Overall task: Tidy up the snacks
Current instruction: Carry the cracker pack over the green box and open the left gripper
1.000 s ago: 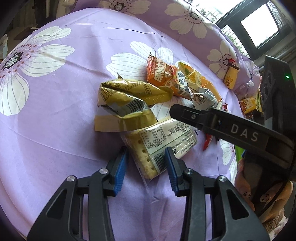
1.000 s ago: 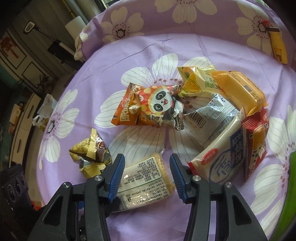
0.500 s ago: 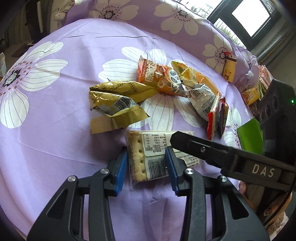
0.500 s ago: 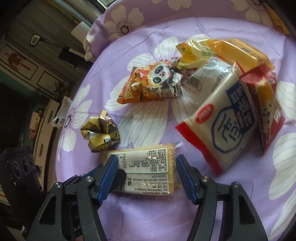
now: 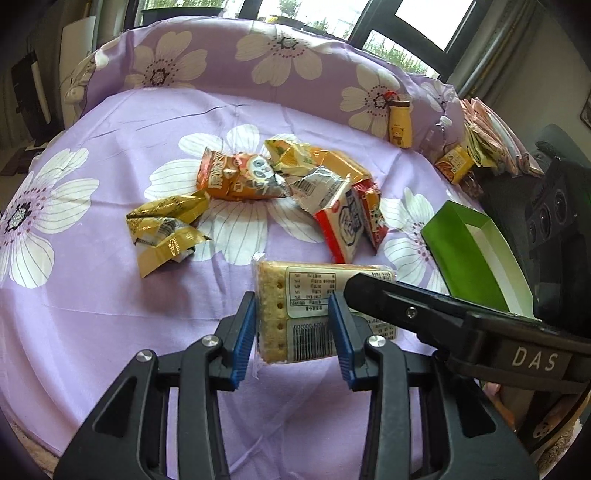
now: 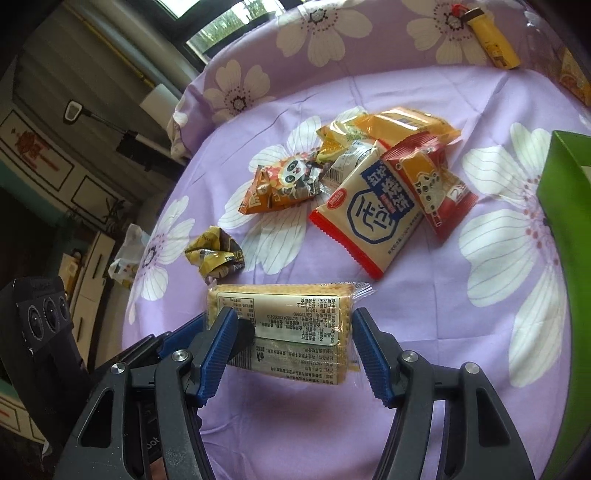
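A home, by the look of it. A purple cloth [image 5: 110, 295] printed with big white flowers fills the middle of both views, with snack packets [image 5: 291, 184] loose on it. Dark-framed windows [image 5: 424, 22] with greenery outside run along the top of the left view. At the left edge of the right view stand white cabinets [image 6: 92, 266] and a wall panel with a red ornament [image 6: 29, 147].

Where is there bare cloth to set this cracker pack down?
Bare cloth lies left of the cracker pack, below the gold wrapper, and between the red-and-white pack and green box. The snack pile is crowded.
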### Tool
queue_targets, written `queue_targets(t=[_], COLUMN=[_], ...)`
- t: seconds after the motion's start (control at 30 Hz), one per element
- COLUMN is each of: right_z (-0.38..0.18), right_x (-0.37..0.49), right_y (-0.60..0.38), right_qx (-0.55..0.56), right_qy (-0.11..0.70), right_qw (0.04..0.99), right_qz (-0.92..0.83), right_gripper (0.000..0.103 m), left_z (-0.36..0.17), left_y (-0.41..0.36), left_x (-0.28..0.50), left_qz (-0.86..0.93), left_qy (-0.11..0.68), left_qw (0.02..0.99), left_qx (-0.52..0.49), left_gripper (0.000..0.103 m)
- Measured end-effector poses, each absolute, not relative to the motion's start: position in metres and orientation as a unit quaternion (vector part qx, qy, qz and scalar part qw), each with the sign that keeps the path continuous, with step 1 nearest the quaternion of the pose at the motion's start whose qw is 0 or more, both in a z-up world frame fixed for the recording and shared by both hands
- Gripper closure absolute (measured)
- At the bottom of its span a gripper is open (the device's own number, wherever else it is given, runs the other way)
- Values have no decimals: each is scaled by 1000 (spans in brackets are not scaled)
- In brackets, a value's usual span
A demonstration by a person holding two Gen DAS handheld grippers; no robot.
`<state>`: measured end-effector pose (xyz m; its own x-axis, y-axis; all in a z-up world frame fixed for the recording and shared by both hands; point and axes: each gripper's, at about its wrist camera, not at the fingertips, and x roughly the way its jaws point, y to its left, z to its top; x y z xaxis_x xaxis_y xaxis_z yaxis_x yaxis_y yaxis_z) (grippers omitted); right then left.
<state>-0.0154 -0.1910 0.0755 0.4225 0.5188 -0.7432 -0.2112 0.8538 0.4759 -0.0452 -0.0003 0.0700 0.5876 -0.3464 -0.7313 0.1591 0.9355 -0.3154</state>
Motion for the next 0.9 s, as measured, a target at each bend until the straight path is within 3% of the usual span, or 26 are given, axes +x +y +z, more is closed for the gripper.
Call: queue_targets(t=[0.47,0.9], right_z=[158,171], right_x=[-65,-78], right_y=[-263,-355], right_qx=[131,170], right_qy=[348,316], right_qw=[914,931], right_qz=[161,67], right_gripper=[37,37], left_z=[141,158], left_y=[-80,-183], left_x=[-72,-76], left_qz=[-208,-262], left_qy=[352,344], left_qw=[910,901], left_qx=[-70,-20], left_gripper=[67,67])
